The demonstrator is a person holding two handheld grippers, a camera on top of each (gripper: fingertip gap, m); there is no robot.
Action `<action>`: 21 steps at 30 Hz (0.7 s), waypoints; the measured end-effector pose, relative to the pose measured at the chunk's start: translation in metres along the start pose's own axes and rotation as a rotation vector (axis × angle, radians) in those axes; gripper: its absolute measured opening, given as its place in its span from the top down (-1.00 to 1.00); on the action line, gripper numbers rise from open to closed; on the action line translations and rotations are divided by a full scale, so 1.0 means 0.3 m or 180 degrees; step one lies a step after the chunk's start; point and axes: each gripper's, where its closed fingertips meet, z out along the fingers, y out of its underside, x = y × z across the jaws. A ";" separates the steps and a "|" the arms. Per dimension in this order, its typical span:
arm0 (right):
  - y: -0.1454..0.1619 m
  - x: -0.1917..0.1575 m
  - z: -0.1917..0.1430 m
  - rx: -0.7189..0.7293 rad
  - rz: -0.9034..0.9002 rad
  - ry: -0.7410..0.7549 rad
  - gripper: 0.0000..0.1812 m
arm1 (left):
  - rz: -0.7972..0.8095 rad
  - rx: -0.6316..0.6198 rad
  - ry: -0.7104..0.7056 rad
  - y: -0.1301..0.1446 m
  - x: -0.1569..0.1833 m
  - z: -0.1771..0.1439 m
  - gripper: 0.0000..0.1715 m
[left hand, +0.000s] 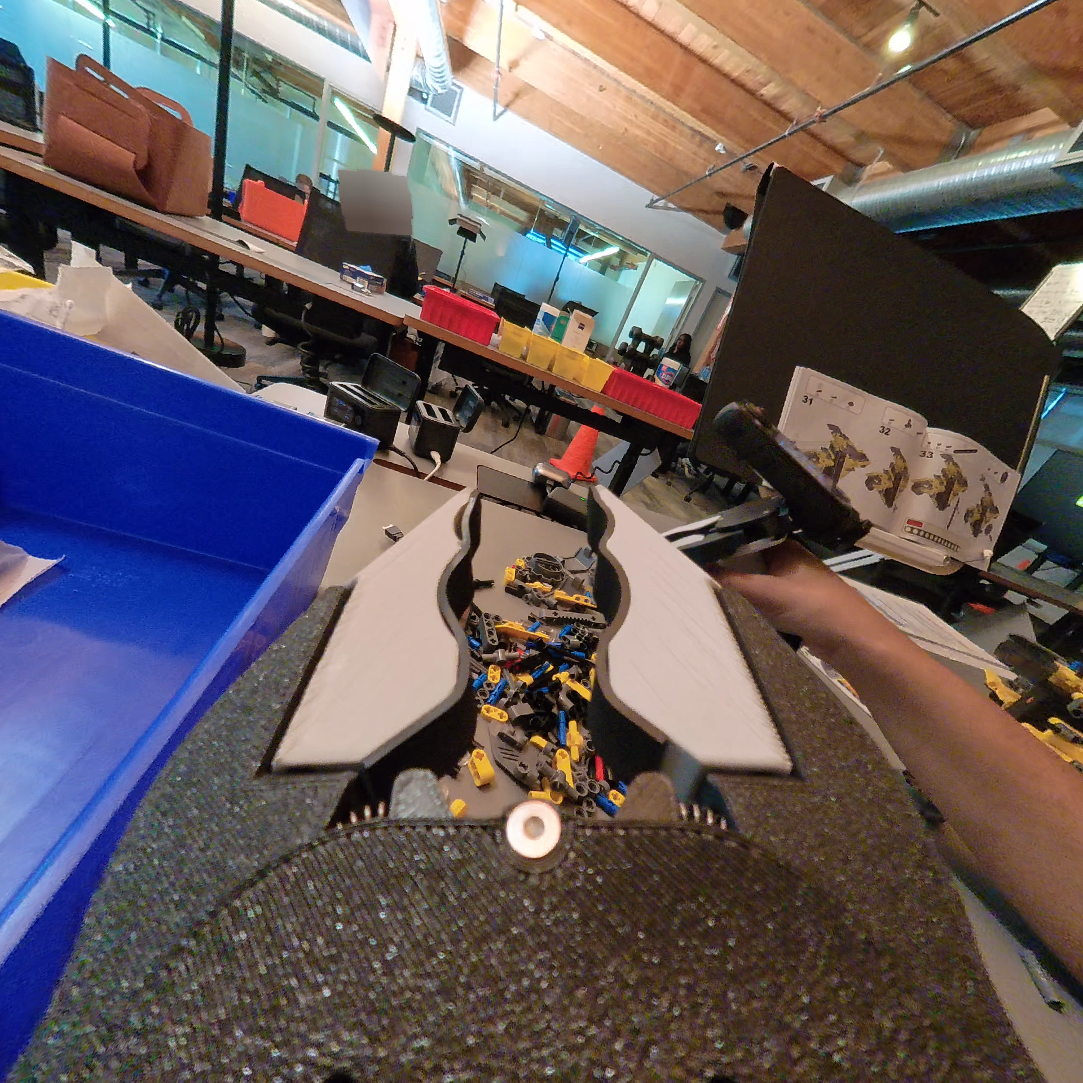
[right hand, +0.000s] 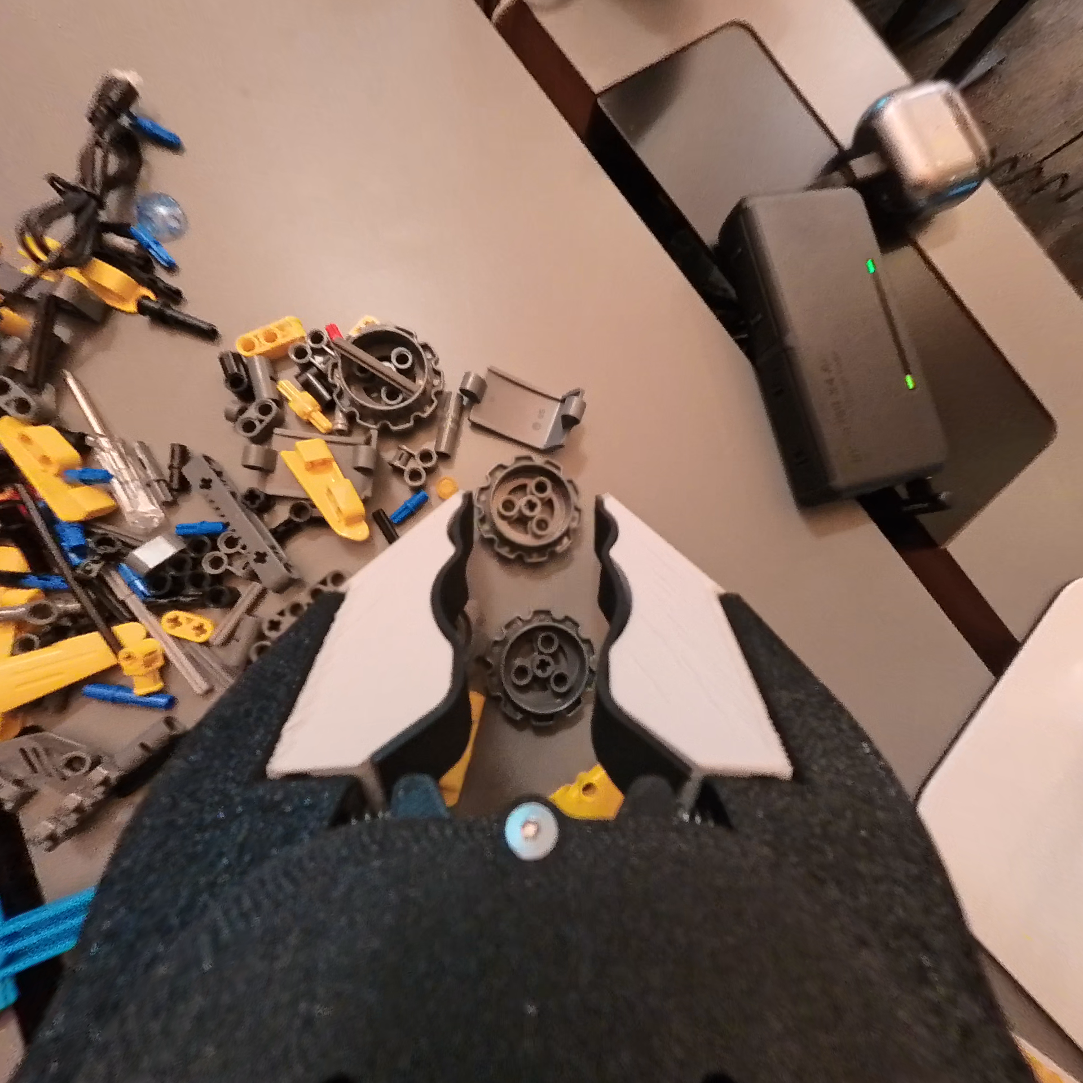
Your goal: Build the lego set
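My left gripper [left hand: 533, 504] is open and empty, held above a heap of small yellow, blue, grey and black building pieces [left hand: 539, 680] on the grey table. The other gripper [left hand: 785, 474] shows at the right of that view, with a person's arm [left hand: 914, 697] behind it. My right gripper [right hand: 530, 498] is open, close over the table. Two dark grey toothed wheels lie between its fingers: one [right hand: 527, 508] at the tips, one [right hand: 542, 668] farther back. A third, larger toothed ring [right hand: 387, 375] lies beyond in the scattered pieces [right hand: 176, 527].
A blue plastic bin [left hand: 146, 527] stands at the left. An open instruction booklet [left hand: 896, 463] leans on a black panel at the right. A dark charger box [right hand: 832, 346] with green lights sits past the table edge. A part-built yellow model [left hand: 1043, 697] is at the far right.
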 end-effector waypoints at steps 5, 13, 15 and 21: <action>-0.056 -0.031 -0.034 0.0290 0.0151 -0.0238 0.60 | -0.0020 -0.0001 0.0012 0.000 0.000 0.000 0.62; -0.089 -0.116 -0.055 0.0473 0.0380 -0.0823 0.64 | -0.0001 -0.0035 0.0005 0.008 0.001 0.003 0.62; -0.090 -0.138 -0.056 0.0472 0.0396 -0.0938 0.64 | -0.0009 -0.0053 0.0010 0.011 0.001 0.005 0.62; -0.055 -0.164 -0.041 0.0384 0.0293 -0.0975 0.68 | -0.0004 -0.0156 0.0028 0.032 0.006 0.015 0.61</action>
